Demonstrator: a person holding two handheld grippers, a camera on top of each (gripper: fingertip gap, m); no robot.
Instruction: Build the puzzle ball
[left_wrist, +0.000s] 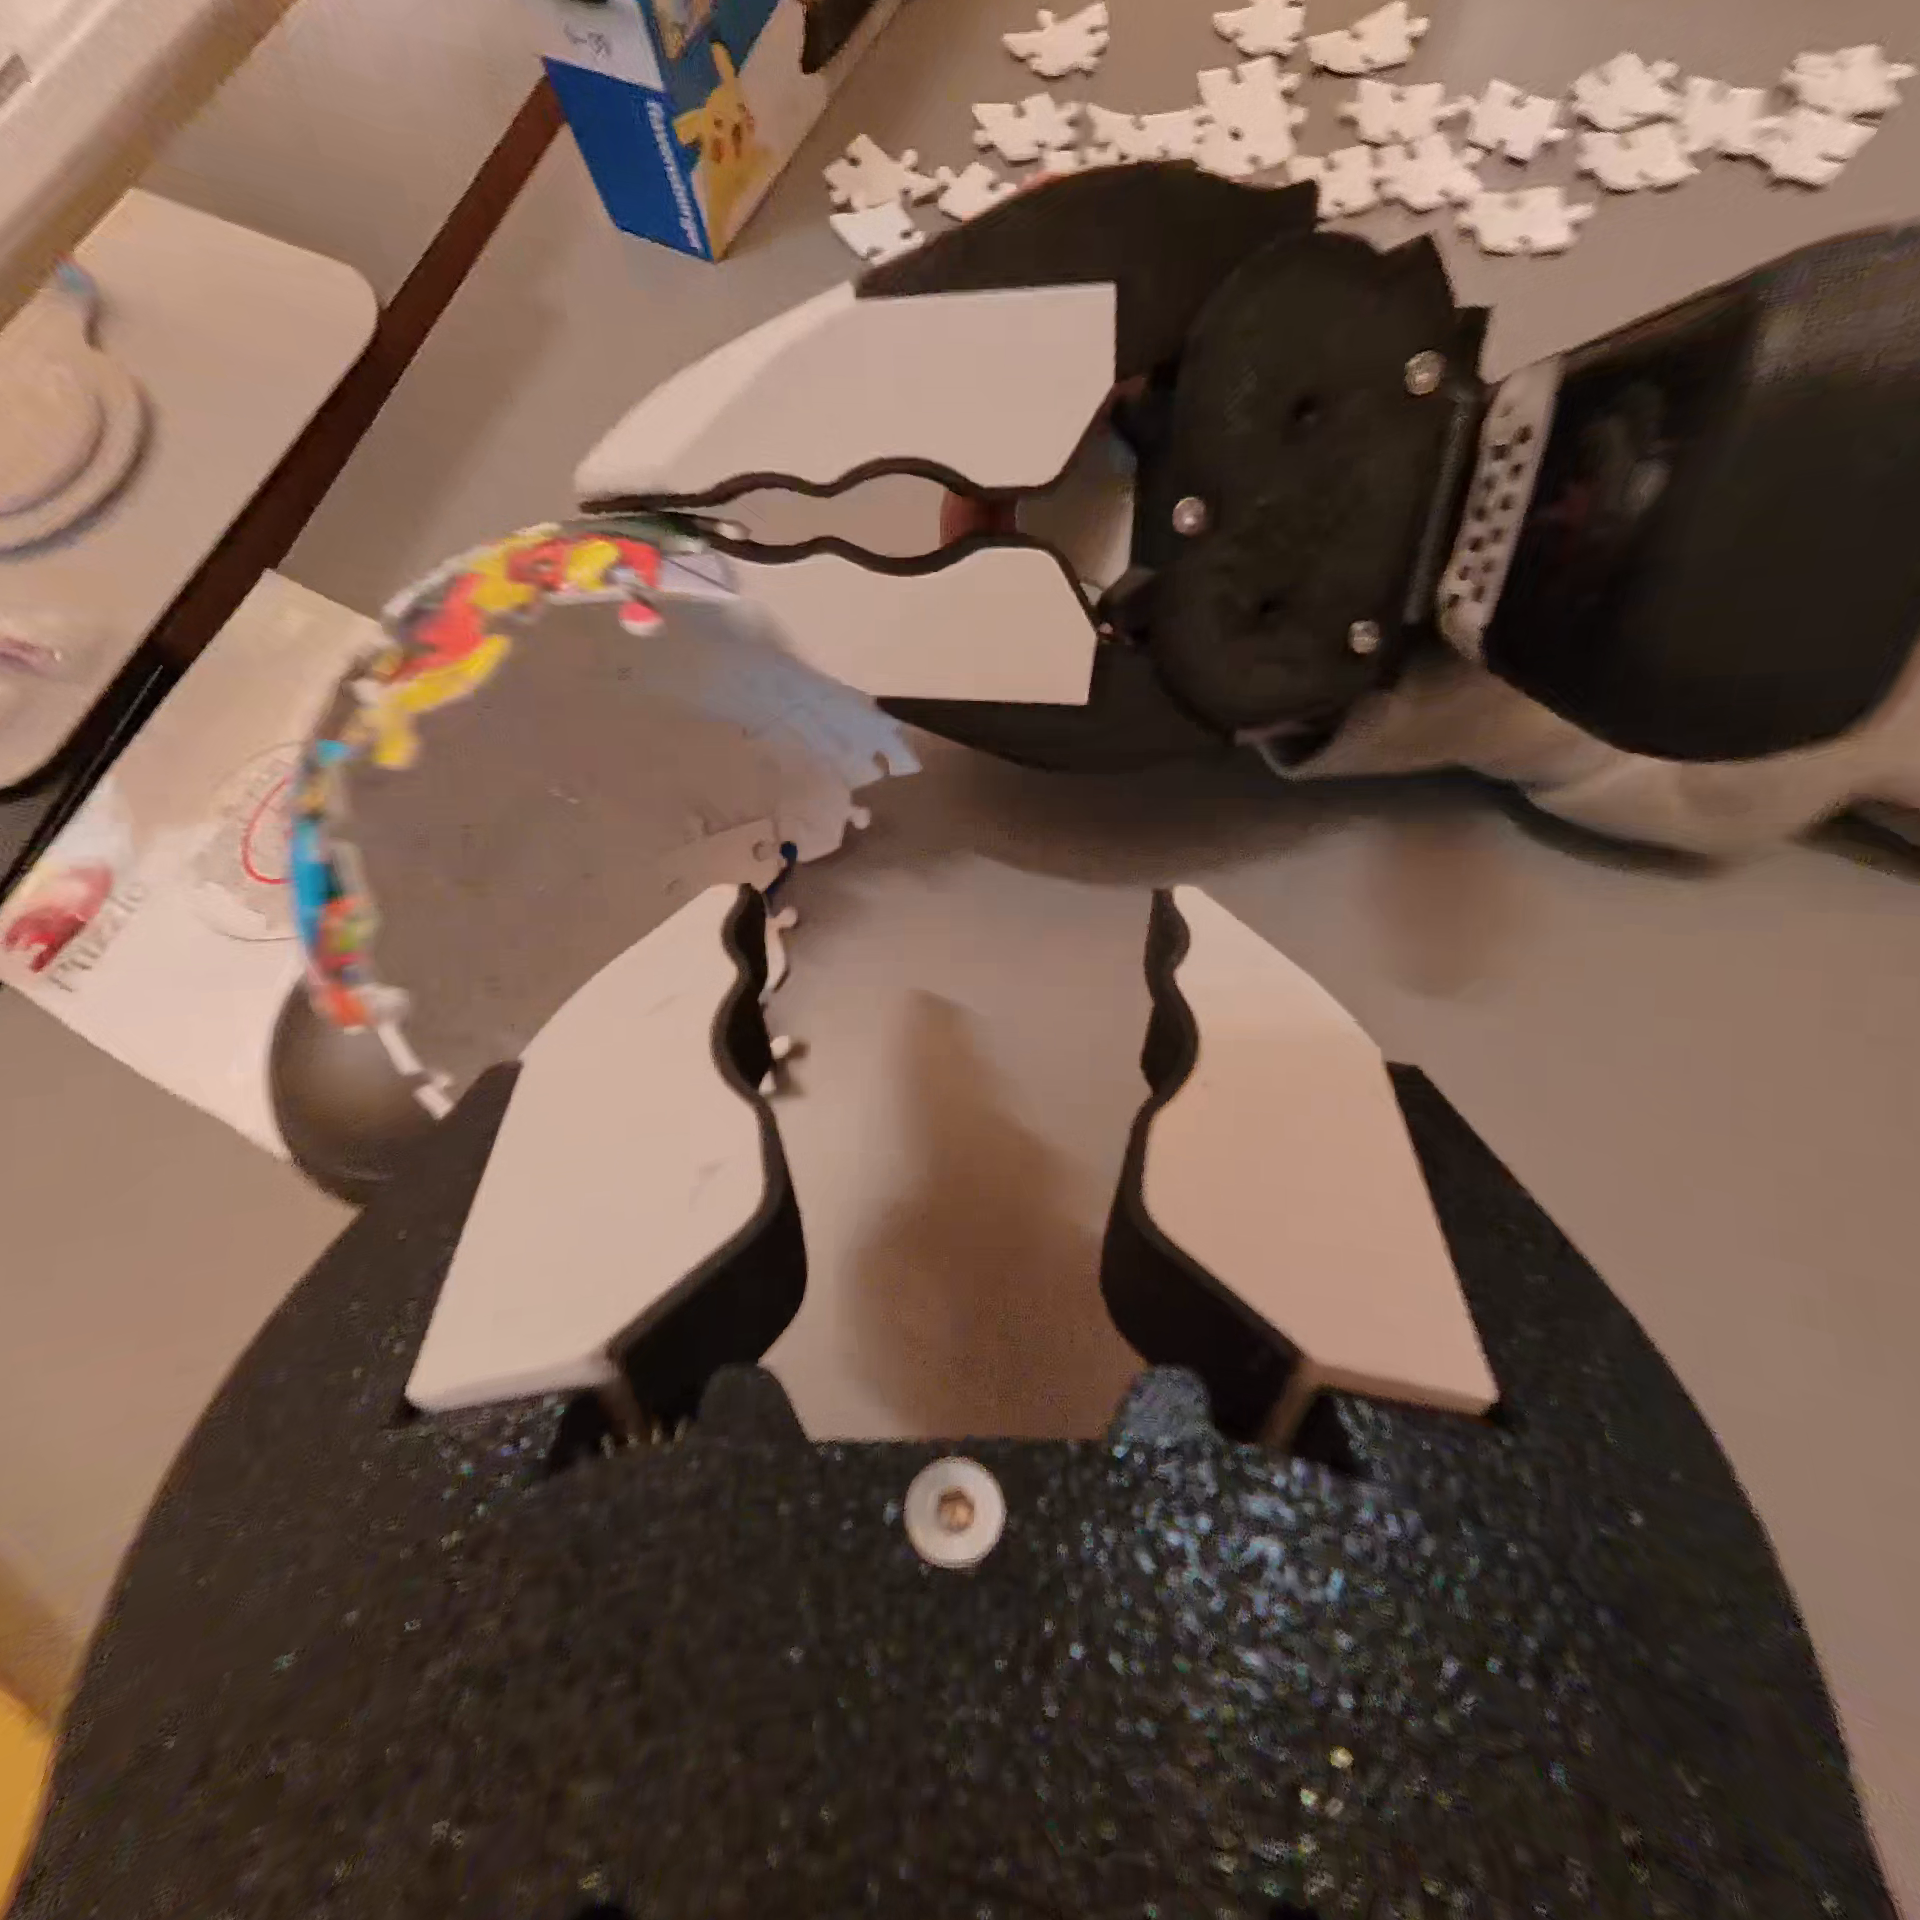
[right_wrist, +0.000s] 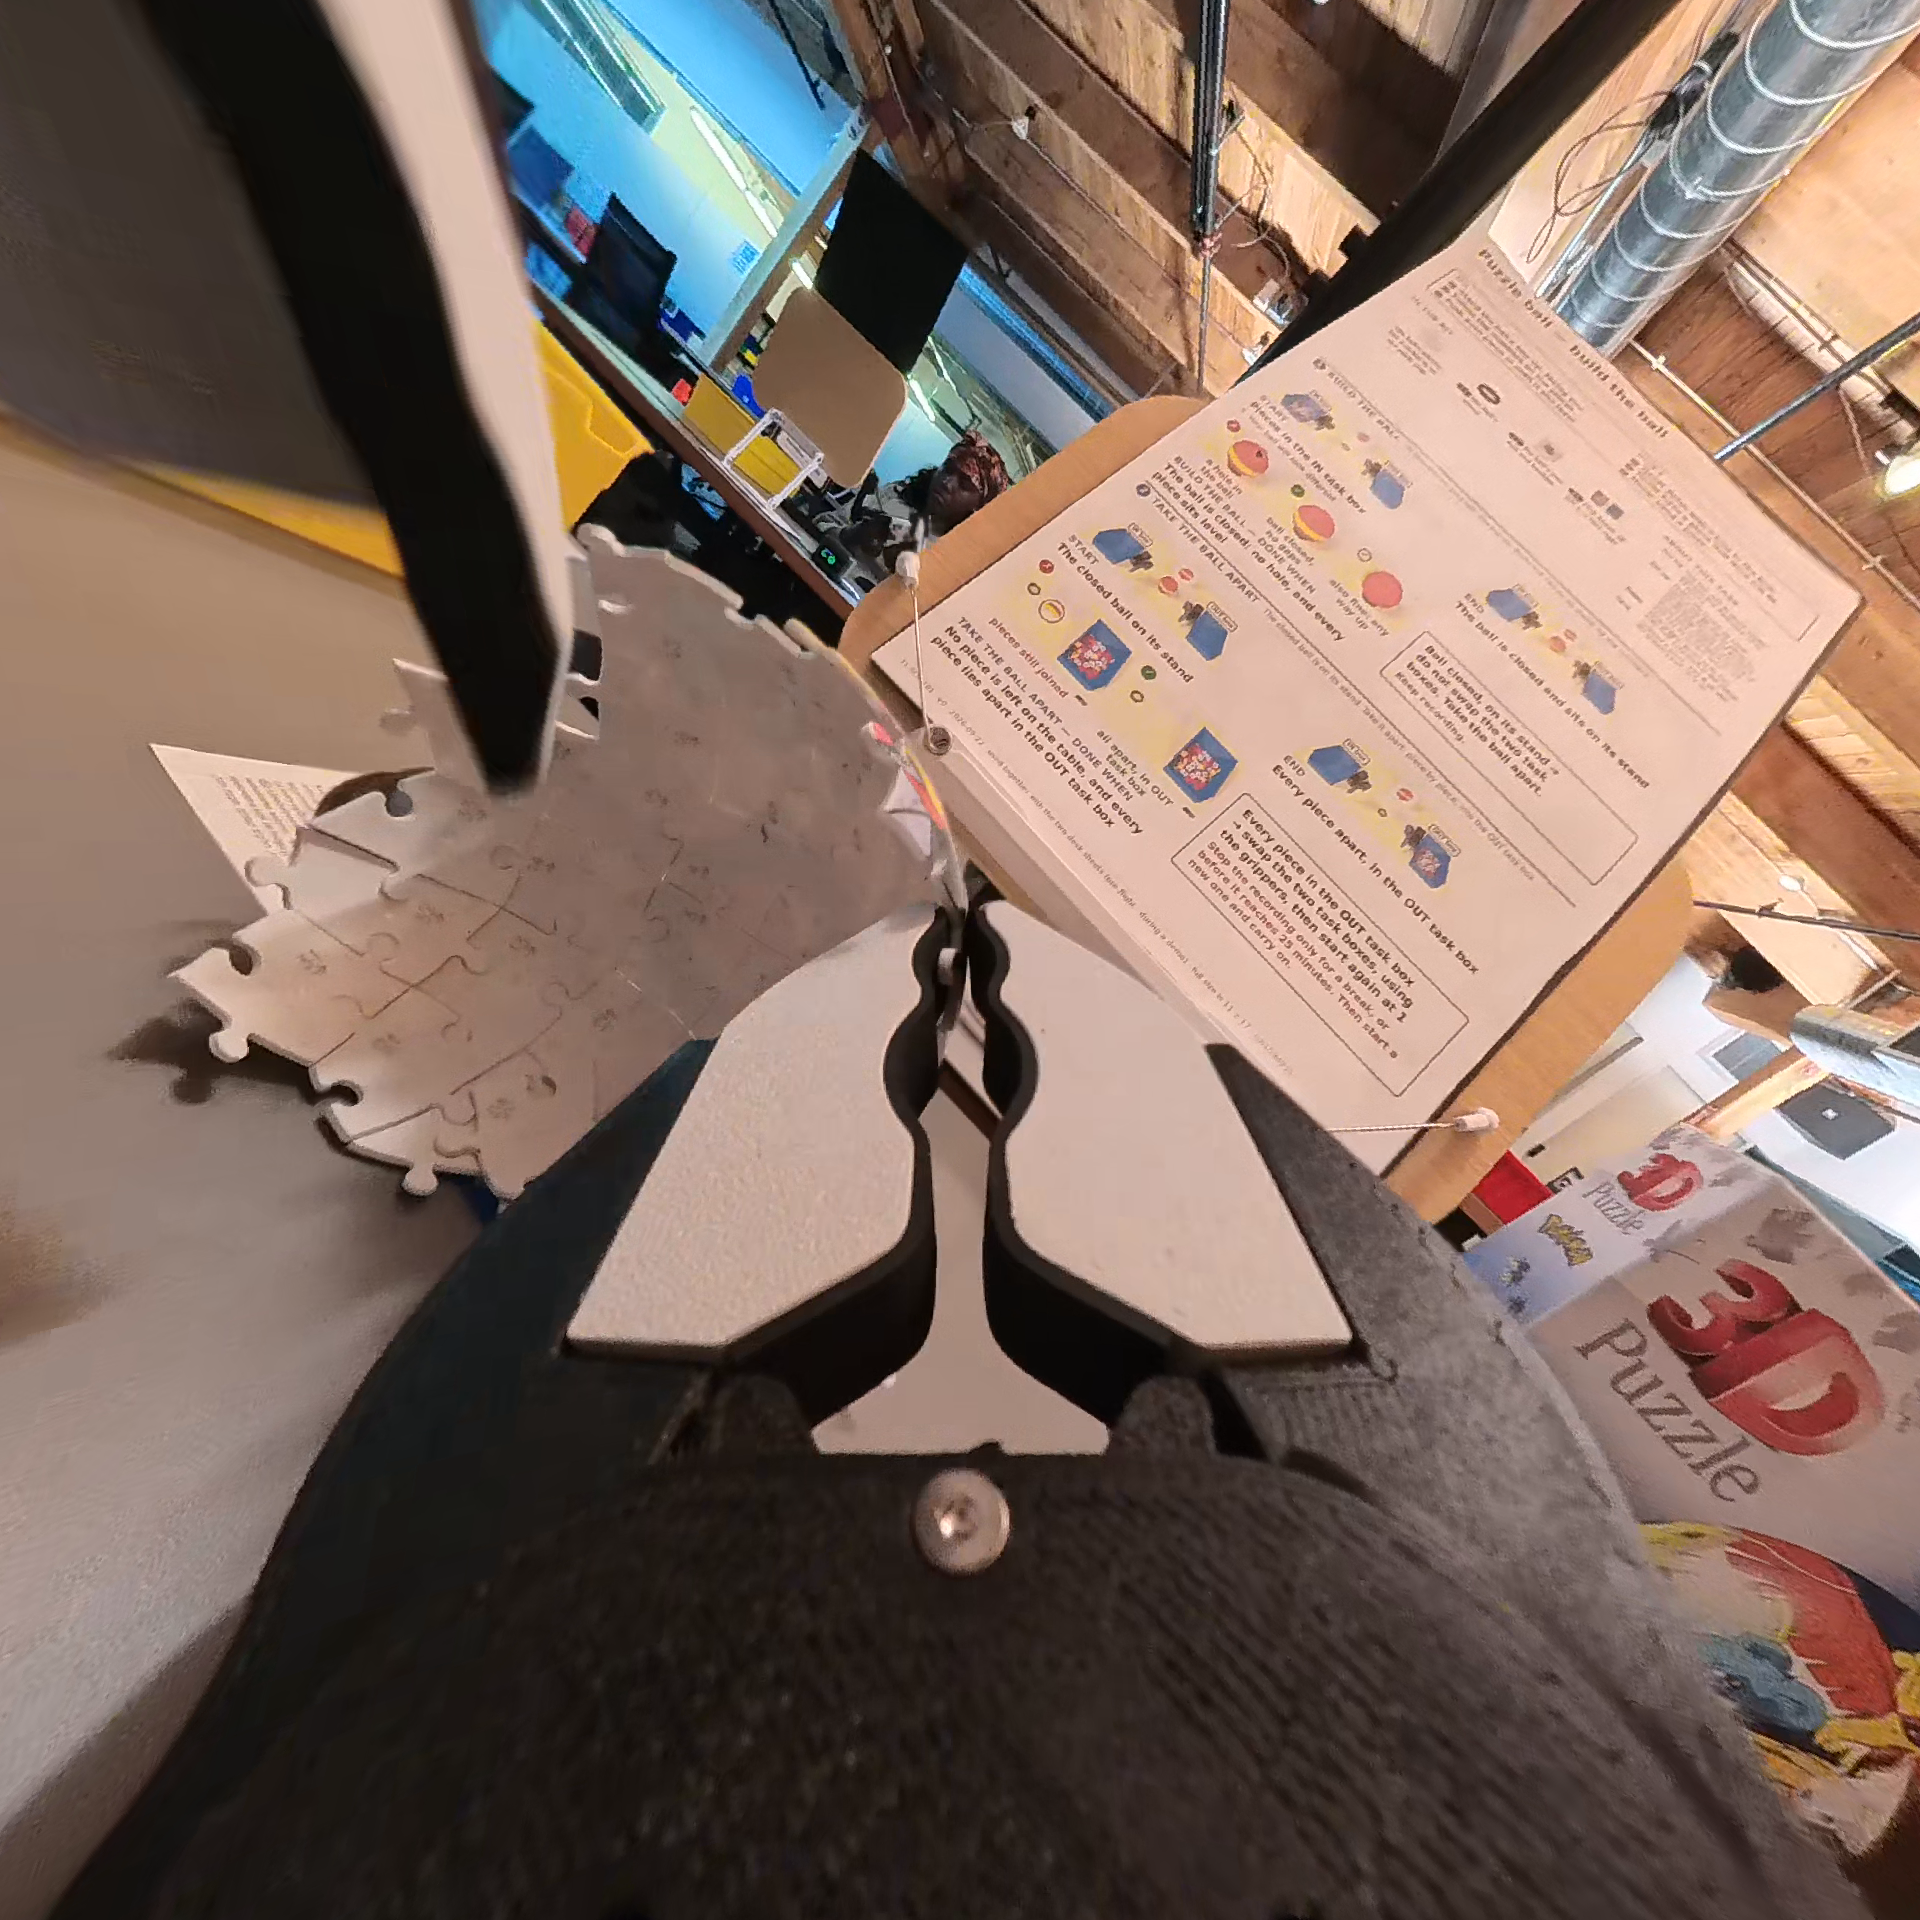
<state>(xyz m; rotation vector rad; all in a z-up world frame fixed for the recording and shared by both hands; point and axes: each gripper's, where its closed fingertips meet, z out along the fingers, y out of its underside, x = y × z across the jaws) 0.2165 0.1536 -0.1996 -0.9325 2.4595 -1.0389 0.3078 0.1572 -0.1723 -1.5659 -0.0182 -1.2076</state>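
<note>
A partly built puzzle ball shell (left_wrist: 540, 810), grey inside and coloured outside, is held tilted above the grey table (left_wrist: 1455, 1039). My right gripper (left_wrist: 644, 514) comes in from the right and is shut on the shell's upper rim. The right wrist view shows its tips (right_wrist: 961, 930) pinching that rim, with the grey inside of the shell (right_wrist: 623, 883) to the left. My left gripper (left_wrist: 956, 914) is open wide. Its left finger (left_wrist: 623, 1143) lies against the shell's lower edge, and a few tabs show just inside it. That finger (right_wrist: 488, 623) reaches the shell from above in the right wrist view.
Several loose white puzzle pieces (left_wrist: 1351, 125) lie at the table's far side beside a blue box (left_wrist: 675, 125). A leaflet (left_wrist: 156, 883) and a dark round thing (left_wrist: 332, 1122) lie under the shell. An instruction sheet (right_wrist: 1351, 675) and a puzzle box (right_wrist: 1714, 1455) stand at the right.
</note>
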